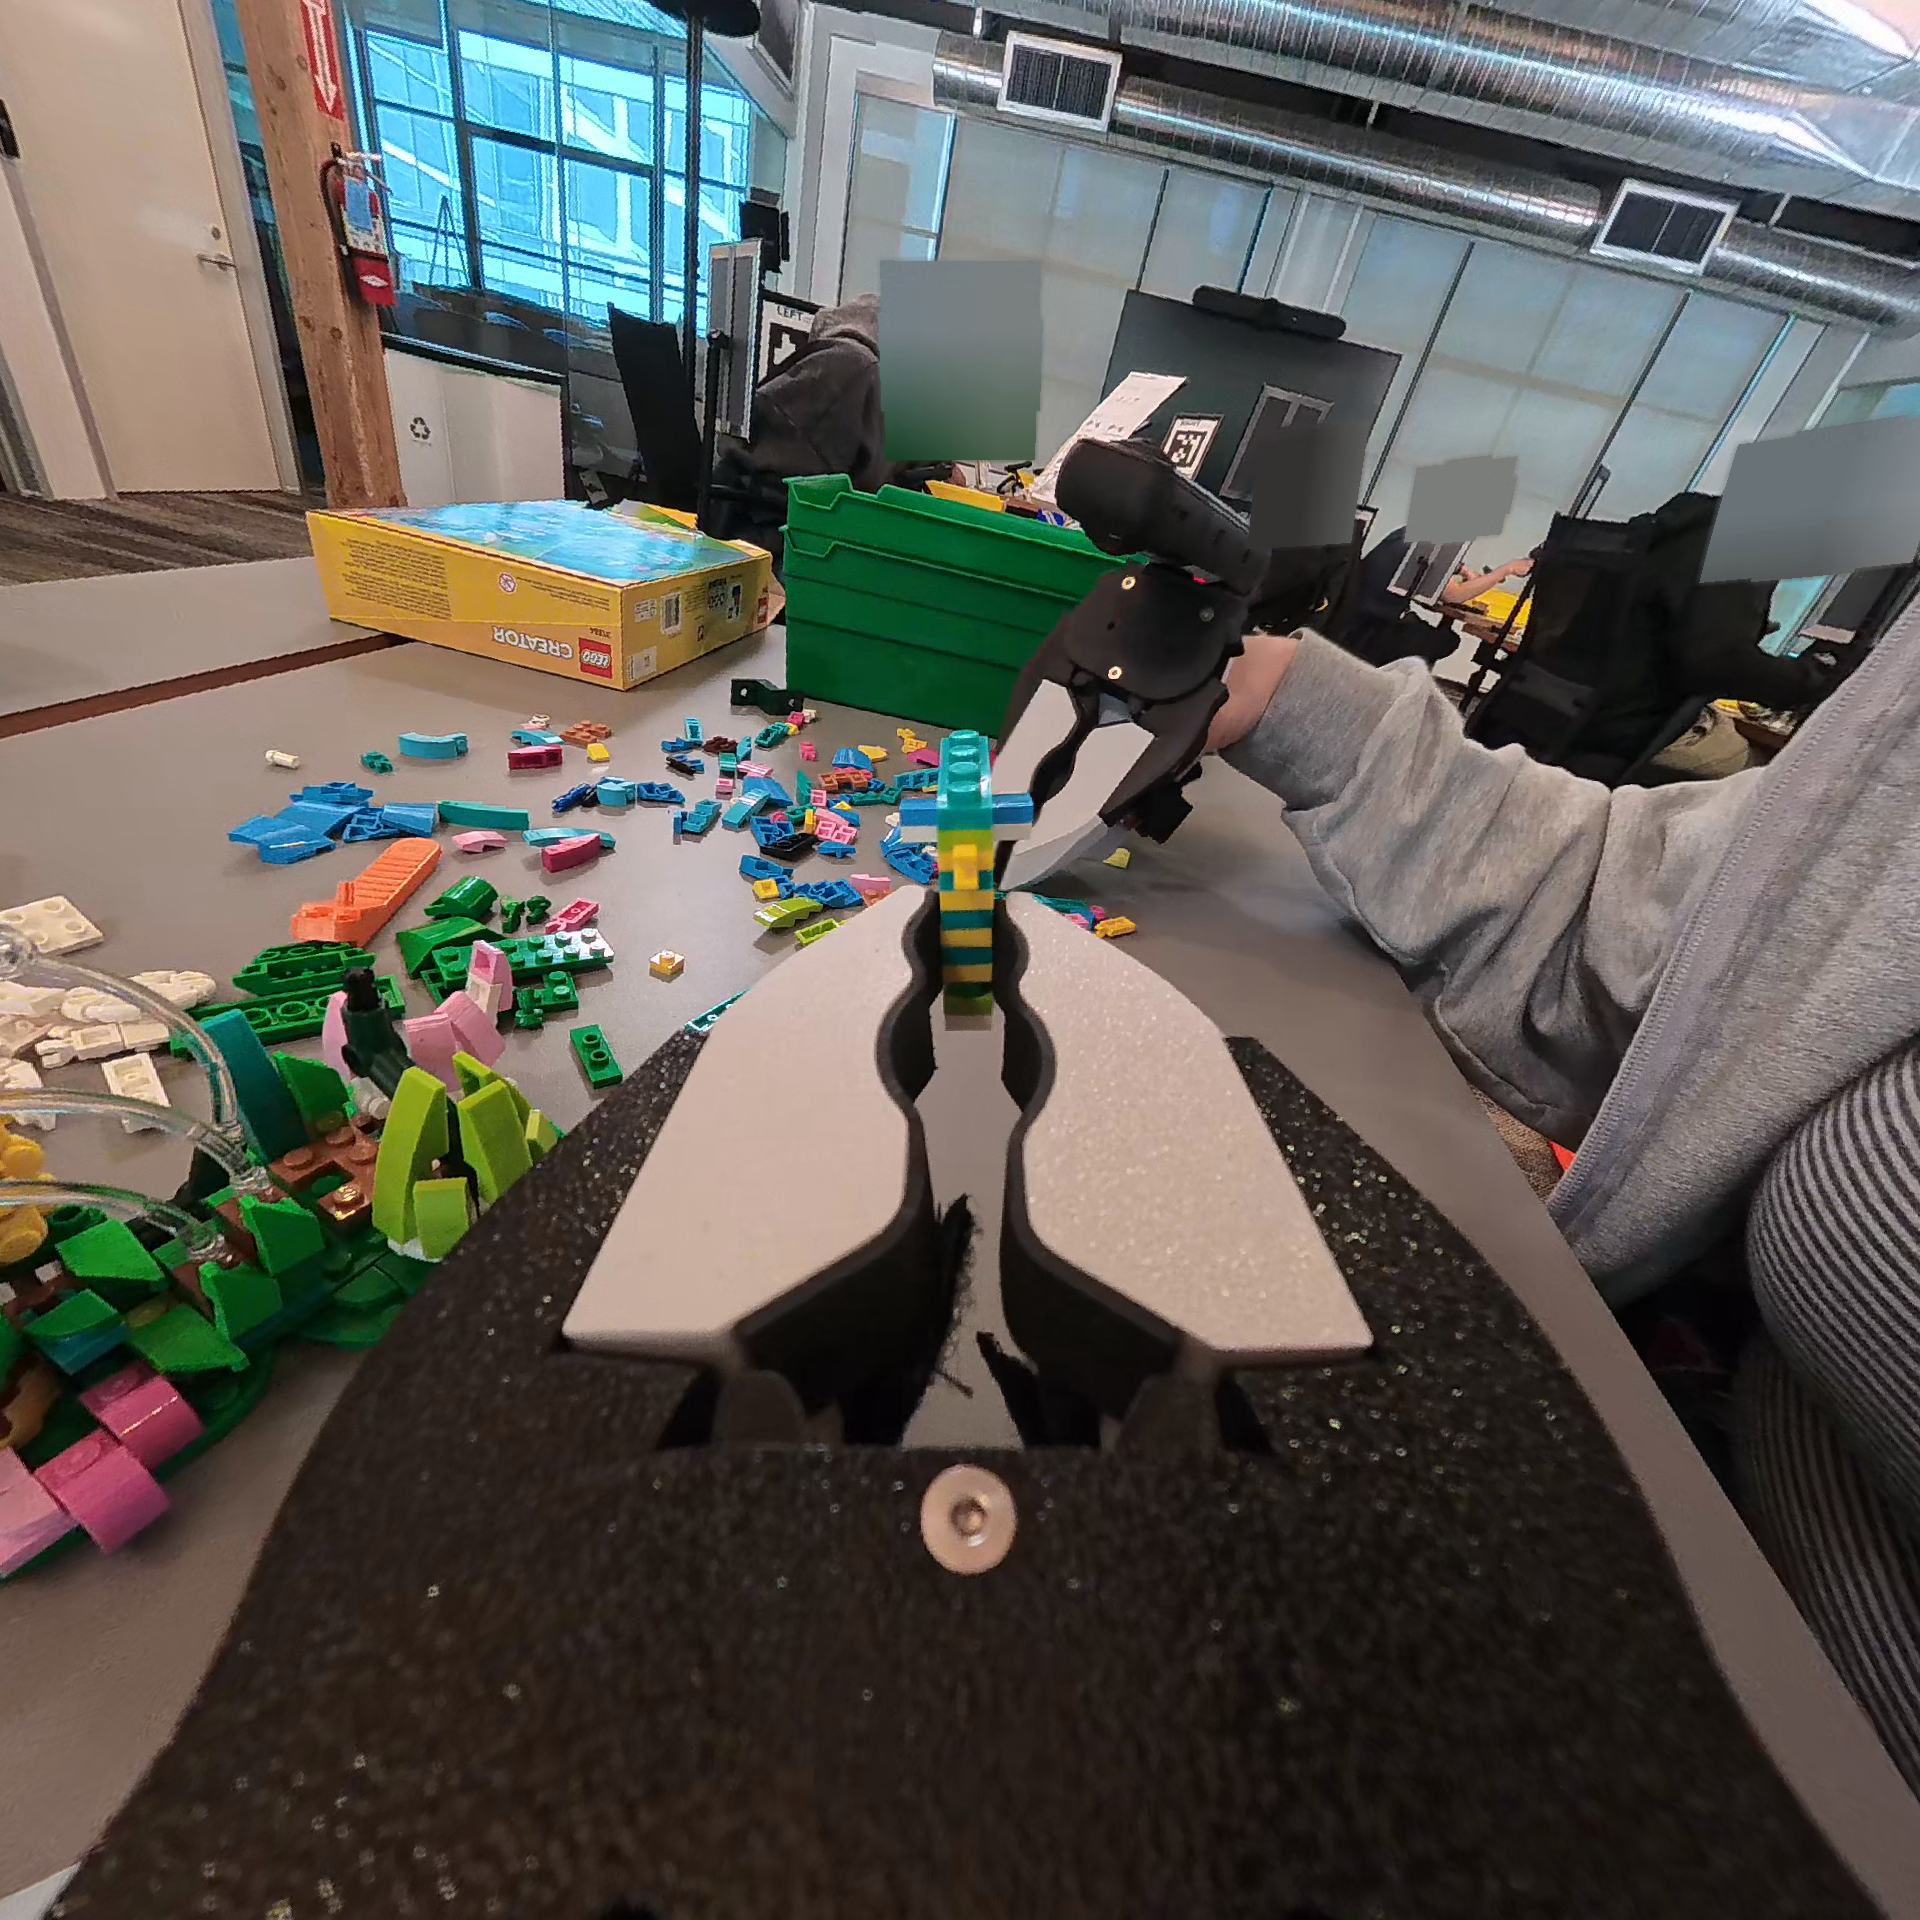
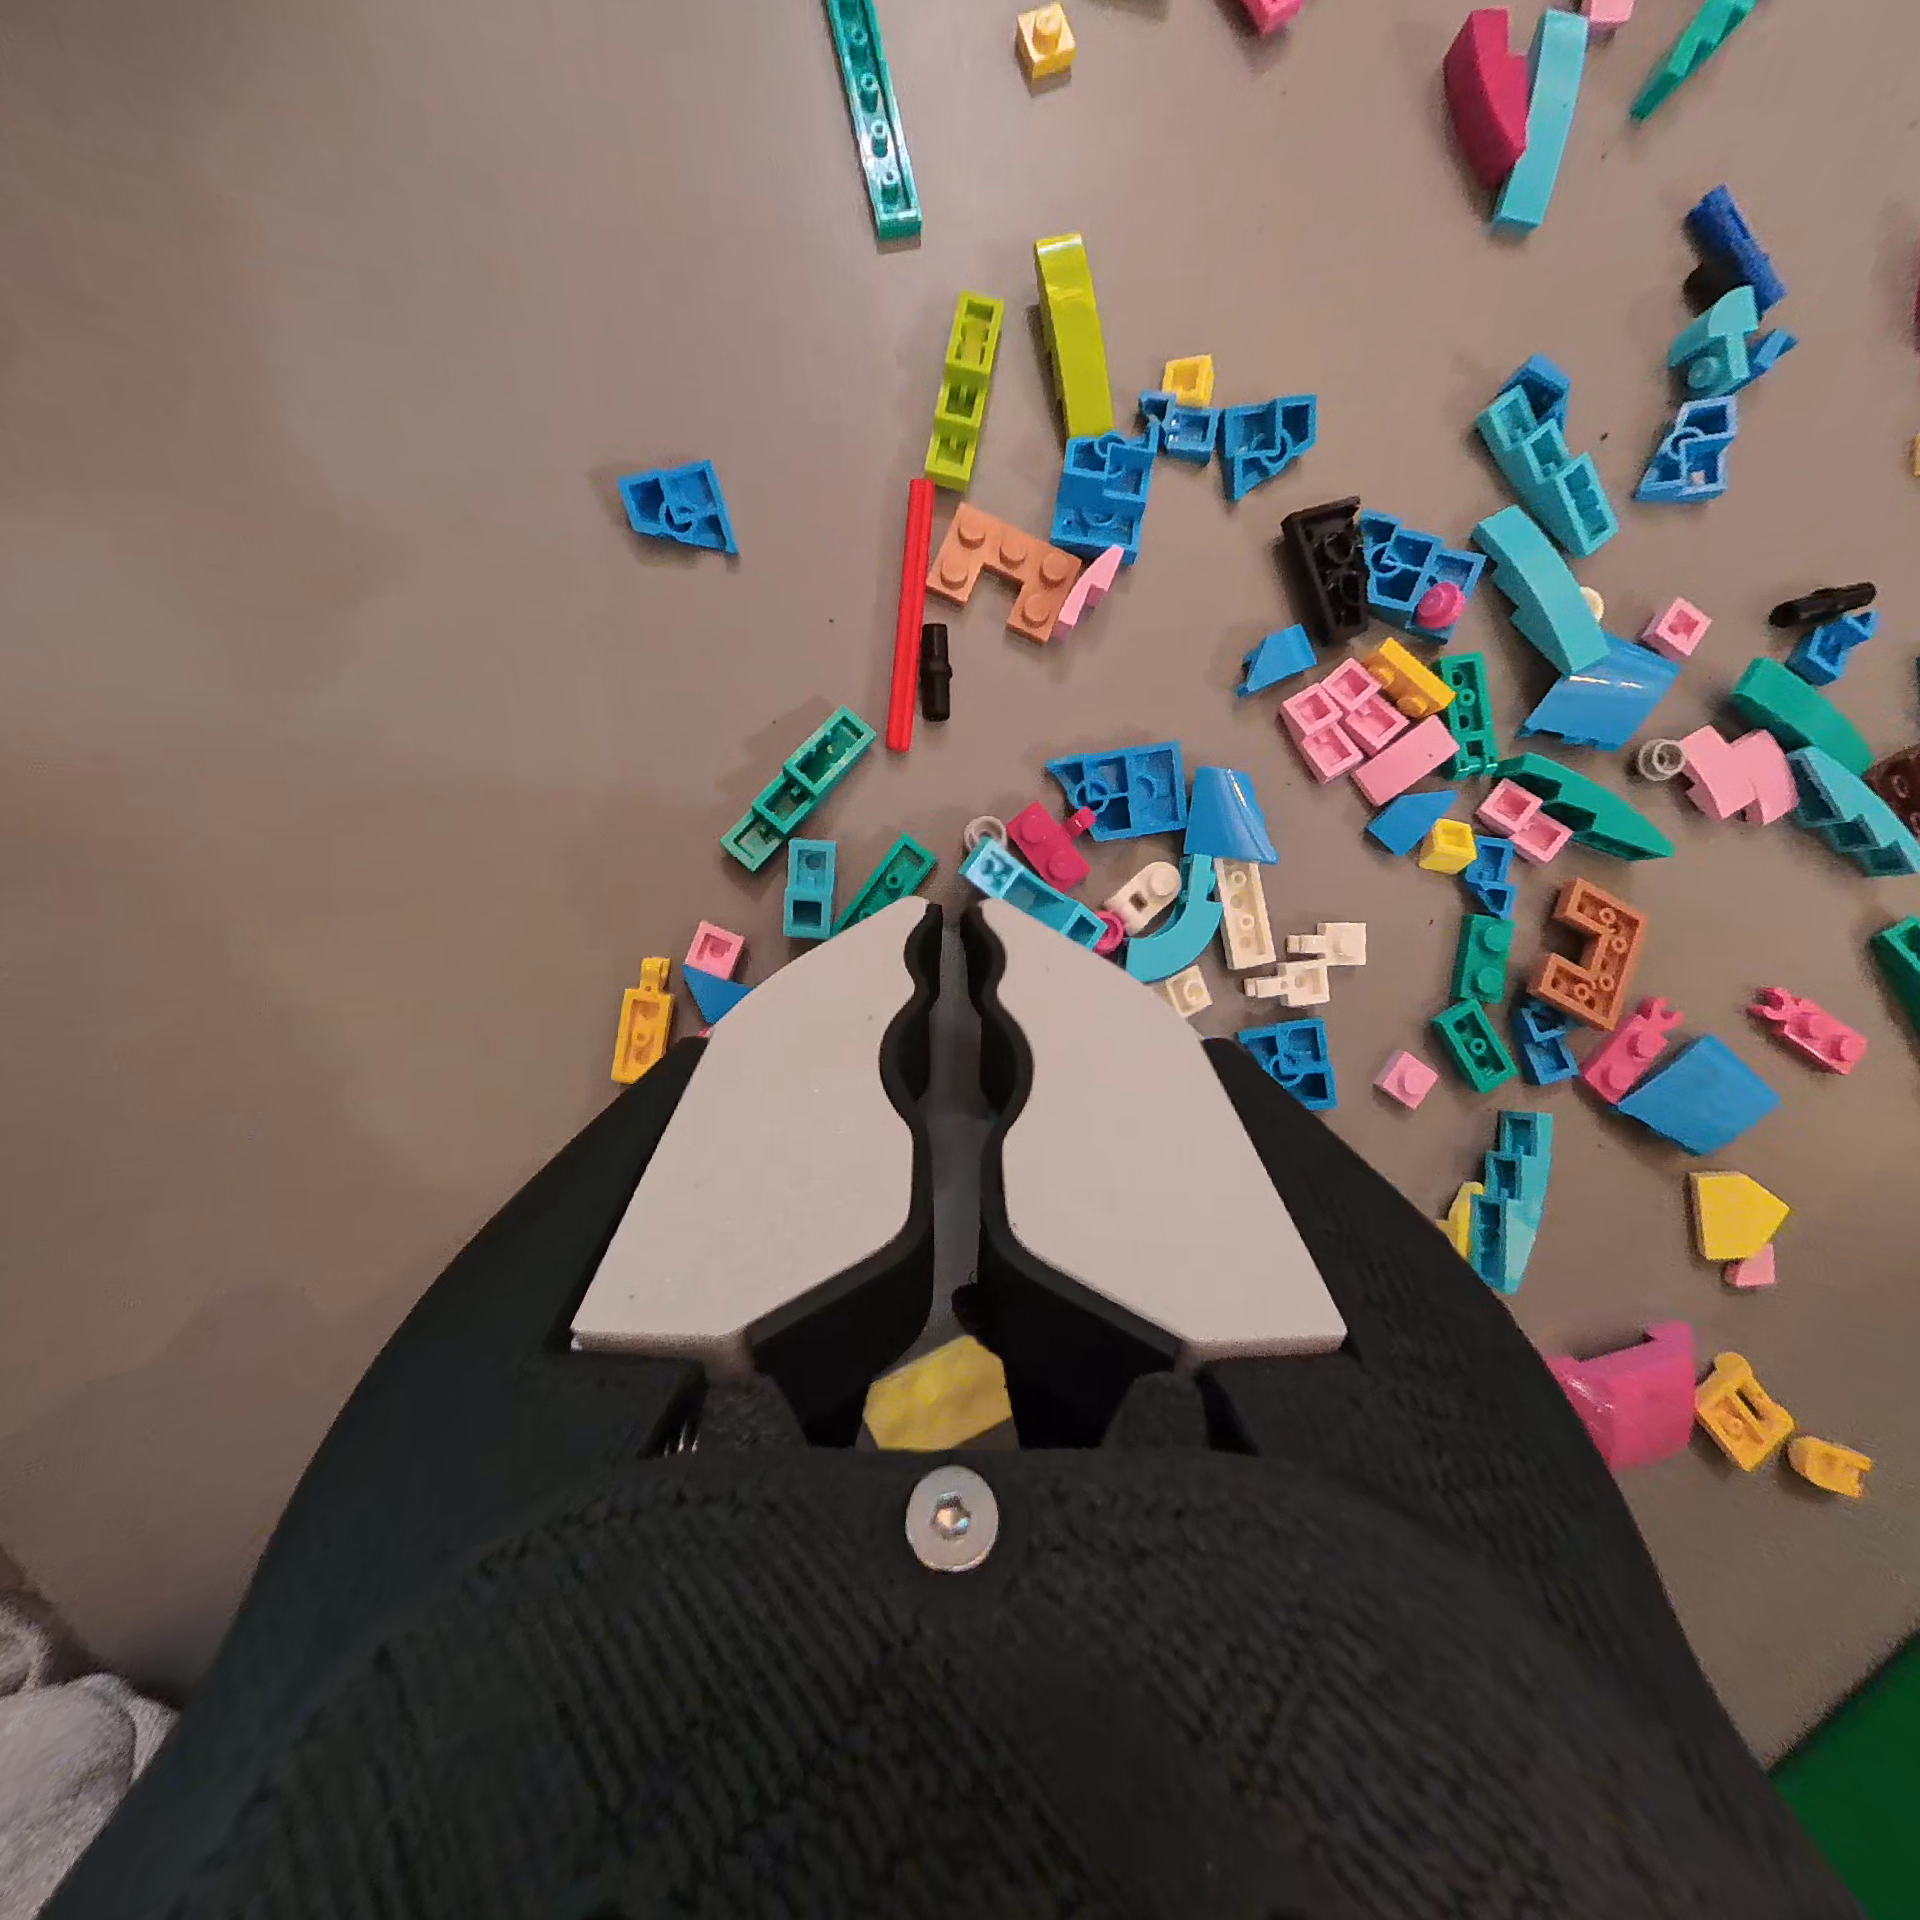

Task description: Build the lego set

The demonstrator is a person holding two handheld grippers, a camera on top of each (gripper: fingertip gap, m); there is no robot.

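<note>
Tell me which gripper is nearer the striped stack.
Left: the left gripper is shut on the striped stack. The right gripper points its tips down beside it.

**Grey table strewn with loose bricks**

A grey table carries everything. The landmark is the stack of green bins at its far side. Left of the bins lies a yellow set box, flat on its side. In front of the bins spreads a scatter of small blue, teal and pink bricks. Further forward and left of the bins rest an orange piece, green plates and a leafy green build.
</note>
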